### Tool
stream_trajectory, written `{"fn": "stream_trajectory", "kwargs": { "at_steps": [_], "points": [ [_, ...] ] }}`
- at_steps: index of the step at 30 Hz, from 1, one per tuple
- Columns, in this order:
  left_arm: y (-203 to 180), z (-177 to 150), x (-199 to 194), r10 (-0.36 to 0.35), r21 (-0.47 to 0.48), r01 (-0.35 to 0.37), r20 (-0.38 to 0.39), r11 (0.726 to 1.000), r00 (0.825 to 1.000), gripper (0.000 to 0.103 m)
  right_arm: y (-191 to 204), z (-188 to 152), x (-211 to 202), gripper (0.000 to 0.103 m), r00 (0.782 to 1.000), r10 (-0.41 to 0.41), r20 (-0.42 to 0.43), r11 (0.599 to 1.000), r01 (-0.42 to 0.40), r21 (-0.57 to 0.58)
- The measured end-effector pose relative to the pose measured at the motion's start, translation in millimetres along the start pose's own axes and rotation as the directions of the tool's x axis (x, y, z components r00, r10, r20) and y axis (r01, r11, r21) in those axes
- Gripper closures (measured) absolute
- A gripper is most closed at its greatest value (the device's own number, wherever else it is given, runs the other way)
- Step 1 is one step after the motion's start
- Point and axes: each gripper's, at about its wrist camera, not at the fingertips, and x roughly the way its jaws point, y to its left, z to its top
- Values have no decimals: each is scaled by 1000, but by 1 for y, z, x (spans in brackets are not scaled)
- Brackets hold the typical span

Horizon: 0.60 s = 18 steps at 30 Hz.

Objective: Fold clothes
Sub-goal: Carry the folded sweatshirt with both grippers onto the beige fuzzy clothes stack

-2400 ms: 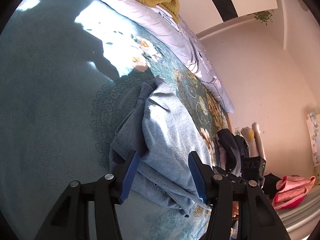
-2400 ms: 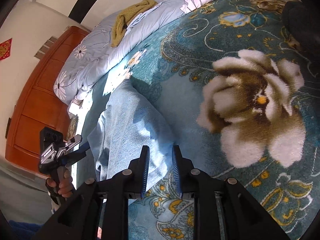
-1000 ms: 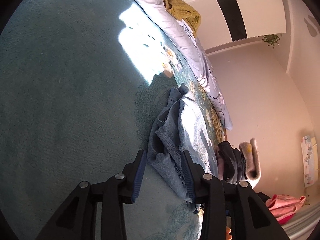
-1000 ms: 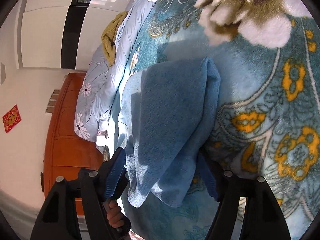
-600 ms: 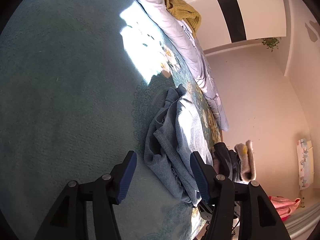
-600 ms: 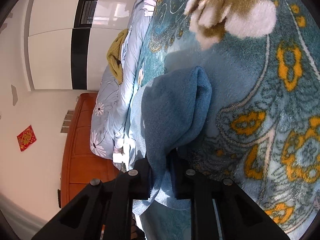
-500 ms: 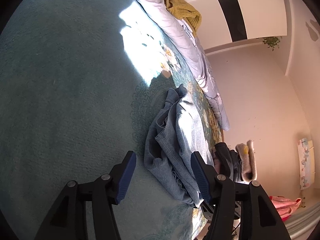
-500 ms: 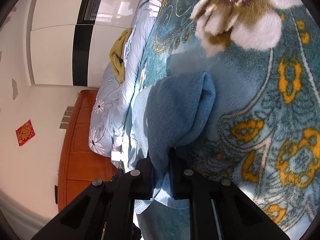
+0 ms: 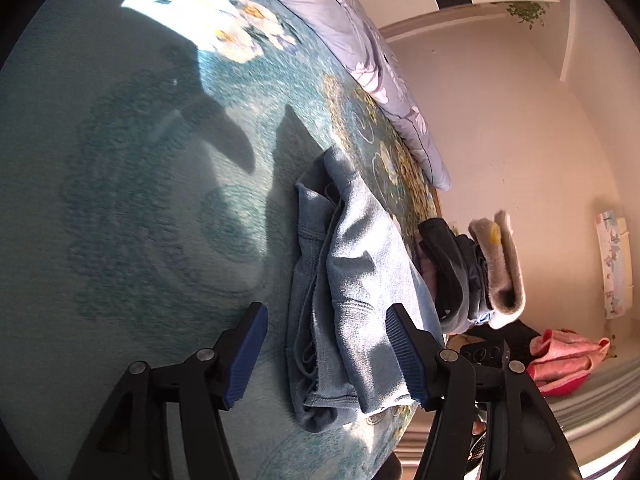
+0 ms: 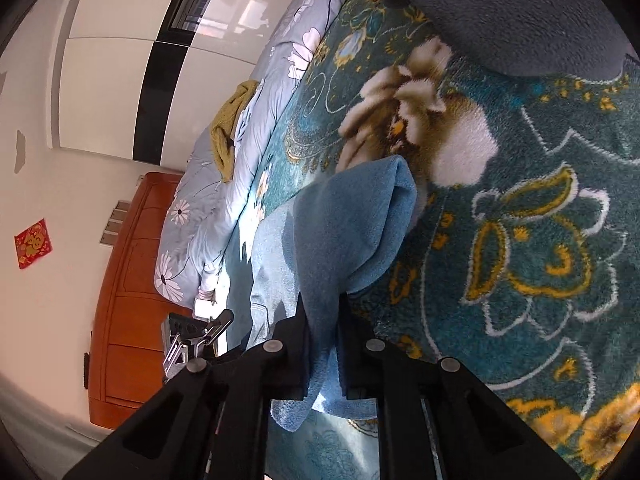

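Observation:
A folded light-blue fleece garment (image 9: 352, 292) lies on the teal flowered blanket (image 9: 132, 184) of a bed. My left gripper (image 9: 324, 356) is open, its blue-padded fingers standing on either side of the garment's near end without pinching it. In the right wrist view the same blue garment (image 10: 344, 224) rises in a folded hump, and my right gripper (image 10: 323, 312) is shut on its near edge. The left gripper (image 10: 196, 340) shows small at the far left of that view.
A pile of dark and beige folded clothes (image 9: 472, 268) sits just beyond the garment; a dark grey piece (image 10: 500, 12) fills the right wrist view's top. A lilac quilt (image 9: 360, 40) with a mustard cloth (image 10: 230, 128) runs along the bed. Pink cloth (image 9: 564, 356) lies beside the bed.
My left gripper has moved forward and now straddles the garment's end, still open. The right gripper stays shut on the blue edge and has shifted, bringing the dark pile into its view.

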Motion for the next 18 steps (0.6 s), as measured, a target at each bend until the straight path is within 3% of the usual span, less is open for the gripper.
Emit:
{"fn": "stream_trajectory", "kwargs": {
  "at_steps": [11, 13, 15, 18],
  "points": [
    [-24, 2, 30, 19, 53, -17, -36, 998, 999, 36, 2, 4, 0, 92, 1000, 0, -26, 999, -1, -42],
    [-26, 1, 33, 10, 48, -8, -38, 999, 999, 44, 3, 6, 0, 92, 999, -3, -34, 999, 2, -48],
    [-25, -1, 37, 20, 35, -19, -36, 999, 999, 69, 6, 9, -2, 92, 999, -13, -36, 998, 11, -60],
    [-22, -5, 36, 8, 6, -8, -21, 1000, 1000, 84, 14, 12, -8, 92, 999, -32, -33, 995, 29, -93]
  ]
}}
